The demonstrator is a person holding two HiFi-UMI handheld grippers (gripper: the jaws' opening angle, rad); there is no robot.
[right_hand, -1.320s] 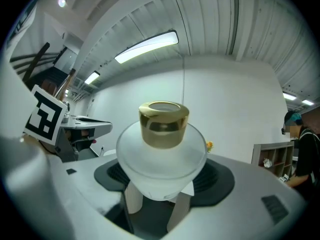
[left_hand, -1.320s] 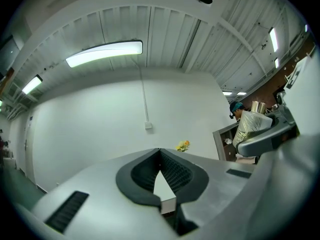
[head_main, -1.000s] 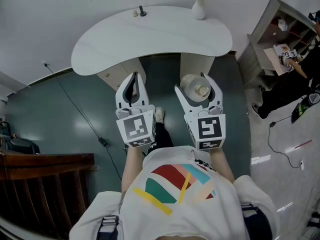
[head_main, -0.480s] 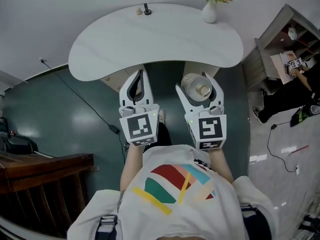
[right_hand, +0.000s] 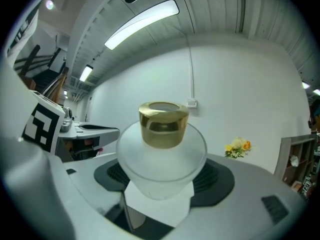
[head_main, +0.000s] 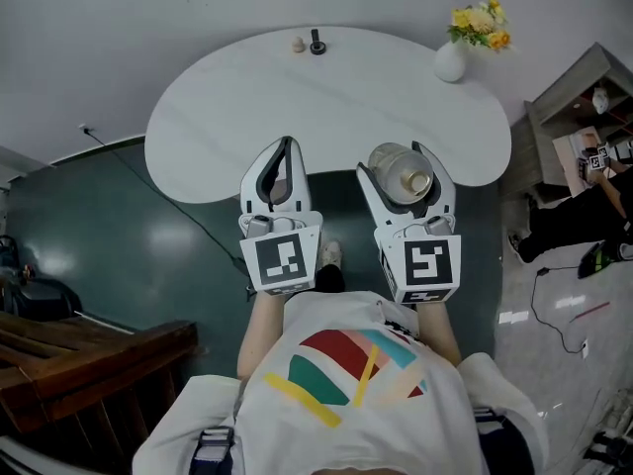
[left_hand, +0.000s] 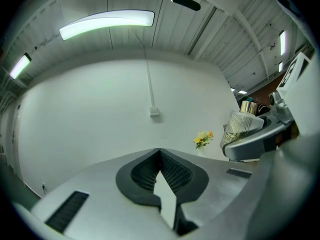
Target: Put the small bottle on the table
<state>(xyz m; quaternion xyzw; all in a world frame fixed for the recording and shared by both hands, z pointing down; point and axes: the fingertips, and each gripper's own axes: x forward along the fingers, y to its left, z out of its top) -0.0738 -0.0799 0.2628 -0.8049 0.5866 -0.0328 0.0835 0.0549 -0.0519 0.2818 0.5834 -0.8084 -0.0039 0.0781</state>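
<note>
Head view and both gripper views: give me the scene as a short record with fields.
right gripper: shut on the small bottle, over the near edge of the table
small bottle: frosted, gold cap, upright between the jaws
left gripper: jaws together, empty
table: white, curved; vase of flowers at far right
task state: bottle not yet set down

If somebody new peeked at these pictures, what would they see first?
Probably the frosted small bottle with its shiny gold cap, held between the jaws of the right gripper at the near edge of the white table. Then the yellow flowers in a white vase at the table's far right.
</note>
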